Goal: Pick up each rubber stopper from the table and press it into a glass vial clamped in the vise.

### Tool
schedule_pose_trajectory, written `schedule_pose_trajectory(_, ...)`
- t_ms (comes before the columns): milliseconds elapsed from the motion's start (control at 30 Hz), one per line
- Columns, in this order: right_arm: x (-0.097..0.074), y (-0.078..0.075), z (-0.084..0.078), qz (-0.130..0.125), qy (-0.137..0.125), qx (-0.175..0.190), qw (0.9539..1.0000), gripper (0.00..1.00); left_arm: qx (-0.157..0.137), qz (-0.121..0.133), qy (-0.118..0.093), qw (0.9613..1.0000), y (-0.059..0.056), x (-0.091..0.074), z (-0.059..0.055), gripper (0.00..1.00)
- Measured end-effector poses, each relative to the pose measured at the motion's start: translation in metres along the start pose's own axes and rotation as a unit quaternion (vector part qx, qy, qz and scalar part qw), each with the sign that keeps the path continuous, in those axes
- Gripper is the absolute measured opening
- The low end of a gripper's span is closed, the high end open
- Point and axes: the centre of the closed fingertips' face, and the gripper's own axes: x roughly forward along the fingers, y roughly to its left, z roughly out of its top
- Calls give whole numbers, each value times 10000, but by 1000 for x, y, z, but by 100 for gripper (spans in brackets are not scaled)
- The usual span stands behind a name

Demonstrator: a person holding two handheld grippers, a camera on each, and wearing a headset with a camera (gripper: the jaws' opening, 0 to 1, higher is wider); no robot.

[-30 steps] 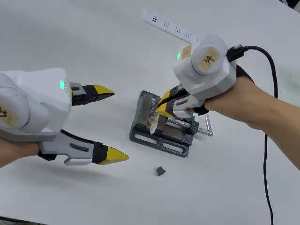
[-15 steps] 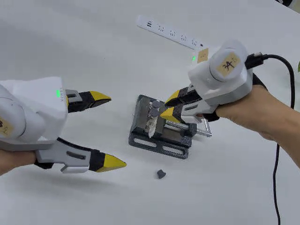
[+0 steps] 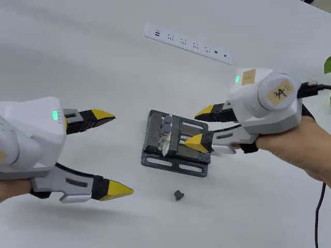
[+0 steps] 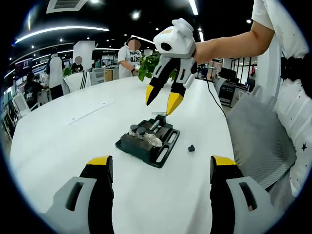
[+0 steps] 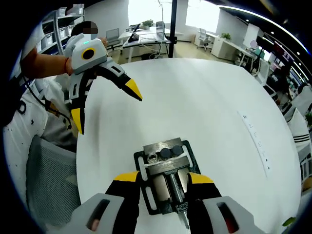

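Note:
A dark metal vise (image 3: 176, 155) stands mid-table with a row of glass vials (image 3: 165, 140) clamped in it. Two of them carry dark rubber stoppers (image 3: 167, 120); the nearest one looks unplugged. One loose stopper (image 3: 178, 195) lies on the table in front of the vise. My right gripper (image 3: 199, 127) hovers open just right of the vise, with nothing between its fingers. Well to the left of the vise, my left gripper (image 3: 115, 153) is wide open and holds nothing. In the left gripper view I see the vise (image 4: 146, 141), the loose stopper (image 4: 191, 147) and the right gripper (image 4: 162, 101).
A white power strip (image 3: 186, 44) lies on the white table (image 3: 103, 57) behind the vise. The vise screw handle (image 5: 181, 204) sticks out toward my right gripper. A green plant leaf (image 3: 327, 64) shows at the right edge.
My right gripper has drawn back to the right from above the vials, and its jaws stand wider apart. A stopper now sits on a vial it hovered over. The left gripper stays open.

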Motion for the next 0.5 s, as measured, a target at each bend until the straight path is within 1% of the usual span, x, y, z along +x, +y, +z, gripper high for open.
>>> schedule_pose_trajectory(133, -7, 5, -8, -83, -145, 187, 9997, 38, 85, -25, 73, 9999, -3, -1, 1, 81)
schedule_pose_trajectory(200, -9, 7, -12, -119, -207, 264, 9994, 43, 133, -50, 125, 9998, -4, -1, 0, 81)
schedule_pose_trajectory(300, -14, 10, -20, -186, -299, 375, 9987, 45, 235, -104, 238, 9994, -7, -1, -1, 81)
schedule_pose_trajectory(500, -23, 18, -34, -258, -490, 578, 9968, 50, 348, -186, 362, 9986, -10, 0, -1, 81)
